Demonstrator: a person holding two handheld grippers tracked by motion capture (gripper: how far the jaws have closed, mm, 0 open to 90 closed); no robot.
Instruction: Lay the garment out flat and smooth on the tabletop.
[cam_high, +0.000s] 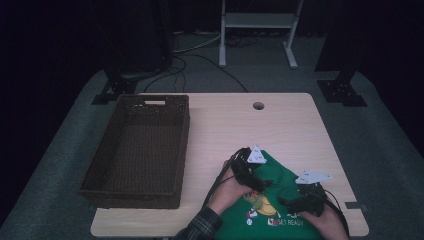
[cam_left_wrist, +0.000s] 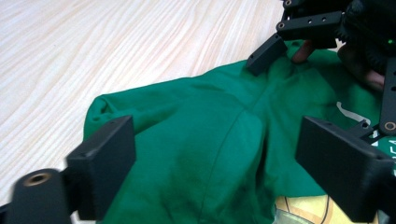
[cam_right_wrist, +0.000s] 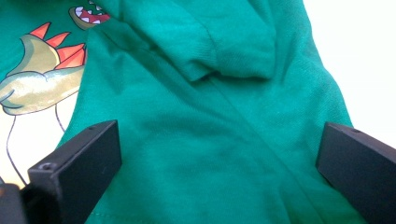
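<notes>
The soft green shirt (cam_high: 280, 200) lies crumpled at the lower right, on the pale wooden table (cam_high: 280, 125). Both the left gripper (cam_left_wrist: 215, 168) and the right gripper (cam_right_wrist: 219, 172) stand wide open above the cloth, holding nothing. A brown woven rectangular basket (cam_high: 100, 170) sits at the left.

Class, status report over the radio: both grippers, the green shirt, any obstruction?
Left gripper open above green T-shirt. Right gripper open over the shirt, nothing gripped. Wicker basket stands apart at table's left; nothing in the way.

This looks like a lab or recording studio: a light wooden table (cam_high: 280, 125) on grey carpet (cam_high: 380, 145), black curtains behind, loose cables (cam_high: 200, 62) and metal stand bases (cam_high: 257, 30) on the floor
</notes>
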